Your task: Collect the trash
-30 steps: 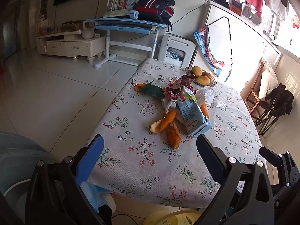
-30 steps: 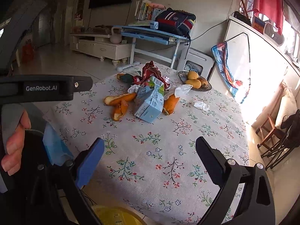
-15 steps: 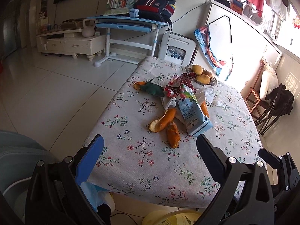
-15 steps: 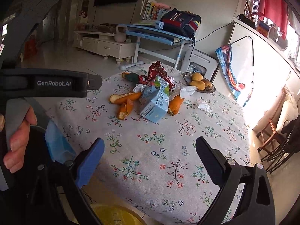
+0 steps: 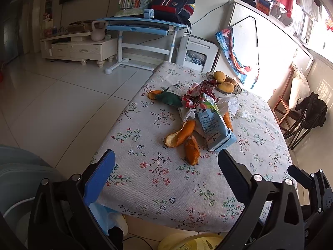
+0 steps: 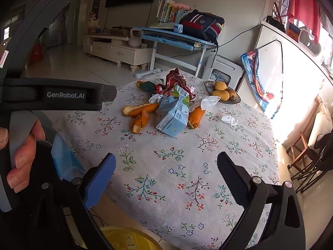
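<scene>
Lying heaped at the middle of the table (image 5: pixel 145 179): one pile of trash, nothing yet lifted from it.

- Blue-and-white drink carton (image 5: pixel 214 129), tipped on its side, nearest item of the pile in the left wrist view; its flat walls probably offer the easiest grip.
- Orange peels (image 5: pixel 181 134), two long curls just beside the carton on the near side, another piece against its far side; light and loose on the cloth.
- Red-and-white crumpled wrapper (image 6: pixel 174 79), behind the carton, touching it.
- White crumpled tissue (image 6: pixel 229 119), lying alone, apart from the pile toward the window side.
- Dark green crumpled item (image 5: pixel 168 99) with a further peel at the far end of the pile; what it is cannot be told.

Left gripper (image 5: pixel 166 166): fingers spread wide, empty, held short of the near table edge and aimed at the pile. Right gripper (image 6: pixel 166 166): likewise wide and empty, over the near cloth. A hand (image 6: pixel 22 150) grips the left tool's handle.

Surroundings: fruit bowl (image 6: pixel 223 92) holding mangoes, close behind the pile, not trash, to be left alone. Yellow round container (image 6: pixel 127 238) below the near table edge, seemingly the bin. Nothing stands between the grippers and the pile.
</scene>
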### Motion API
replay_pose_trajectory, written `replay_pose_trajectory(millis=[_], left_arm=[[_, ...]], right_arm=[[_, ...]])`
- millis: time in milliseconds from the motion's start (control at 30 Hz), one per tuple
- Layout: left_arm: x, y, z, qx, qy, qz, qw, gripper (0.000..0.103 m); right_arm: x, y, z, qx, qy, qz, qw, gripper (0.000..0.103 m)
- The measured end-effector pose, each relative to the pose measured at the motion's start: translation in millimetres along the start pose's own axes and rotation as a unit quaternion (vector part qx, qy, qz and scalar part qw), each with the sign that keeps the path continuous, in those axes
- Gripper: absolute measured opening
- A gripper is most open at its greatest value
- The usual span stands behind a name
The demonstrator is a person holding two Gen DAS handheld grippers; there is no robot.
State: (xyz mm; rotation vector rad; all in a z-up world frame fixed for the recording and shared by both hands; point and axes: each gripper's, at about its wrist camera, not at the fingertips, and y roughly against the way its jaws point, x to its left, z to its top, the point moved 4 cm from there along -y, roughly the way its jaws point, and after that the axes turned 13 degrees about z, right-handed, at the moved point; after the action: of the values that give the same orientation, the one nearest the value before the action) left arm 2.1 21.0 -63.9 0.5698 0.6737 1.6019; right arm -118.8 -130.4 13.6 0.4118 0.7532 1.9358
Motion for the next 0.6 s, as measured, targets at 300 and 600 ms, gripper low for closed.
replay_pose_trajectory(millis=[300, 600], left_arm=[[-0.5, -0.2, 0.2, 0.000, 0.000, 0.000, 1.0000, 0.096], [-8.5, -4.8, 2.4, 0.001, -0.008, 0.004, 1.0000, 0.096]], right_arm=[[-3.7, 0.1, 0.9, -0.002, -0.006, 0.009, 1.000, 0.094], [-6.5, 1.7, 2.2, -0.005, -0.008, 0.015, 1.000, 0.094]])
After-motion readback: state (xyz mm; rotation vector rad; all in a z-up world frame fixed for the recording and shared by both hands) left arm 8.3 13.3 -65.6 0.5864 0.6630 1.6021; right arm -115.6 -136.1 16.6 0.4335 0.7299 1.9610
